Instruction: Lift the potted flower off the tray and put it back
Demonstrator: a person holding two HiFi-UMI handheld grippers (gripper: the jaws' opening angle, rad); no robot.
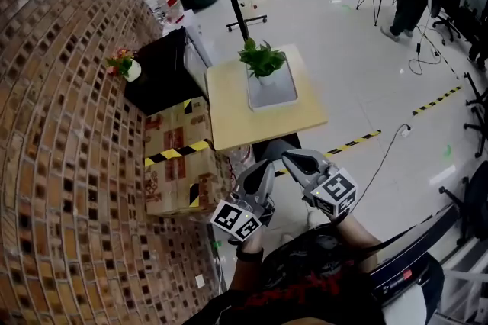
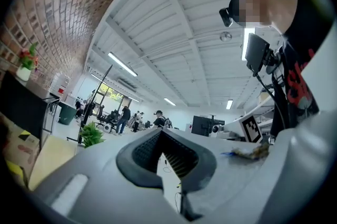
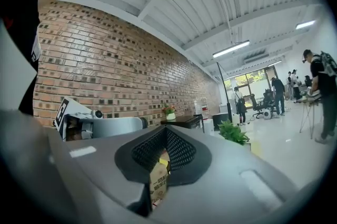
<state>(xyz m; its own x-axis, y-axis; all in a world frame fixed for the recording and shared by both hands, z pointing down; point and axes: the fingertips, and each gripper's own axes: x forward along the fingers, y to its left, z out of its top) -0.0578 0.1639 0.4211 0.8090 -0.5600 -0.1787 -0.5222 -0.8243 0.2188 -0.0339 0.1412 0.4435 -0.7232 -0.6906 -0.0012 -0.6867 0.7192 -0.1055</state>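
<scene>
On the worktop (image 1: pixel 229 116), the potted flower (image 1: pixel 261 59) stands at the far end of the tray (image 1: pixel 284 94). Off the worktop's near edge, well apart from the plant, the left tool (image 1: pixel 263 168) and right tool (image 1: pixel 294 158) sit side by side, each with its jaws pressed together and nothing between them.

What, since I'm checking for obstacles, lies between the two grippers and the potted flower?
Head view: bare table and the tray's empty near end separate the left gripper and right gripper from the potted flower.
</scene>
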